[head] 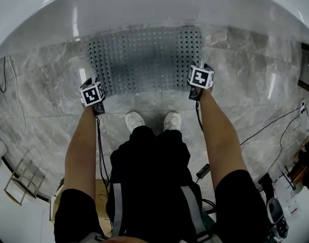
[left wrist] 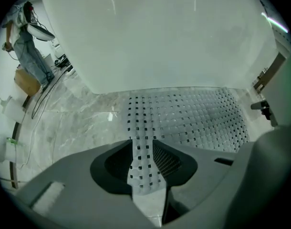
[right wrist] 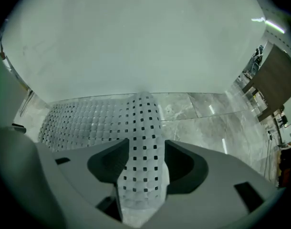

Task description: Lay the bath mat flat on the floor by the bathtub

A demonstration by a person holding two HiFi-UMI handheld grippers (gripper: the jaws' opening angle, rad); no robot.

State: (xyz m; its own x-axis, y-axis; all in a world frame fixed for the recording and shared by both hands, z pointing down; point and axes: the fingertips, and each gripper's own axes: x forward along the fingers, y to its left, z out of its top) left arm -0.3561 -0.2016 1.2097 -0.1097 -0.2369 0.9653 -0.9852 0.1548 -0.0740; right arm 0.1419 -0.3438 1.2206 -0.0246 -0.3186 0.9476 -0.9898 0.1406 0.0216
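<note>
The grey perforated bath mat [head: 144, 59] lies mostly flat on the marble floor [head: 245, 90] against the white bathtub [head: 154, 4], its near corners rising loose between the spread jaws of the left gripper [left wrist: 145, 151] and right gripper [right wrist: 143, 149].

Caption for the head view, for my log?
Grey perforated rubber bath mat lies on grey marble floor beside the white bathtub, its near corners between the open left tongs and right tongs.

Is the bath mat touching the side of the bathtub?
Cannot tell. In the head view the bath mat's far edge runs up to the bathtub's overhanging side, which hides whether they actually meet.
</note>
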